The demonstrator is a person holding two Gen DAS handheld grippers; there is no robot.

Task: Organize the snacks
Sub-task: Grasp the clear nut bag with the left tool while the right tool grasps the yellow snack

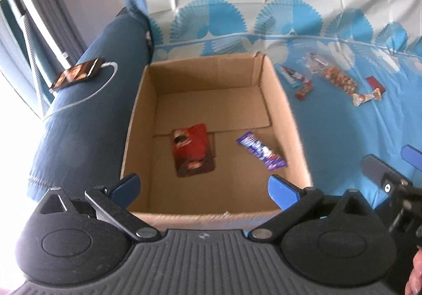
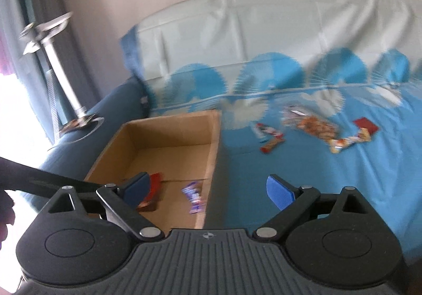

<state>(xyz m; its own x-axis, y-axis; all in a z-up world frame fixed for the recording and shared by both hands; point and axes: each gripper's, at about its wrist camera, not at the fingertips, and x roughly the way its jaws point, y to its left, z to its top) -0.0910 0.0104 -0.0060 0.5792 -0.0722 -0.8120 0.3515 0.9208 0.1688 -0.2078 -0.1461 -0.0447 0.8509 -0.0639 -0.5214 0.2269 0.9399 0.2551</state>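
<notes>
In the open cardboard box [image 1: 284, 120] a flat red packet [image 1: 192, 153] lies mid-floor and a crinkly purple wrapper [image 1: 261, 154] lies near the right wall, both sharp in the left wrist view but blurred and partly hidden behind a blue pad in the right wrist view. The left gripper [image 1: 203, 186] hangs over the box's near edge, jaws spread wide and empty, packet ahead between them; the right gripper [image 2: 209, 189], equally wide and empty, straddles the box's right wall. Loose glossy snacks [image 2: 316, 127] lie on the blue patterned sofa cover [image 2: 290, 163], well apart from both; only the left view clearly shows a phone [image 1: 76, 74] on the armrest.
</notes>
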